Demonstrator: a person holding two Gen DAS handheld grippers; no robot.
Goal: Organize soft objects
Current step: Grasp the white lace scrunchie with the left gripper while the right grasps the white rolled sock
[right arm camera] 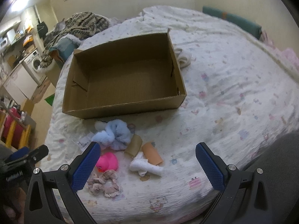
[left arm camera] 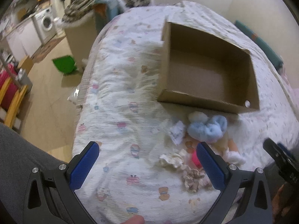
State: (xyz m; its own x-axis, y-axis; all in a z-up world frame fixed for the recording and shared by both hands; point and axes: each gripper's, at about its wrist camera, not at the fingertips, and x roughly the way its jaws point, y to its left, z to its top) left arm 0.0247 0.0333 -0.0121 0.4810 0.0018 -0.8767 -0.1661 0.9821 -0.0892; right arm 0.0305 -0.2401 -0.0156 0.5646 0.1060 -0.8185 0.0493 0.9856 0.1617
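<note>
Grippers: the left gripper (left arm camera: 147,166) and right gripper (right arm camera: 147,164) both stand wide open and hold nothing, hovering above the bed (right arm camera: 224,93). Soft items lie in a loose cluster at lower centre of the right view, just in front of the box (right arm camera: 121,74), which is empty: a blue puff (right arm camera: 114,134), a pink duck (right arm camera: 108,161), a scrunchie (right arm camera: 104,183), a white cloth (right arm camera: 143,167) and two tan rolls (right arm camera: 152,153).

Risks, as a judgement: the items touch or overlap, so a closing grip may drag a neighbour along. The quilt is soft and wrinkled; fingers pressed low may pinch fabric. The box sits near the bed edge at left; a push may shift it toward the floor (left arm camera: 46,93).

Room: washer (left arm camera: 46,23) at upper left, green bin (left arm camera: 64,65) on the floor.
</note>
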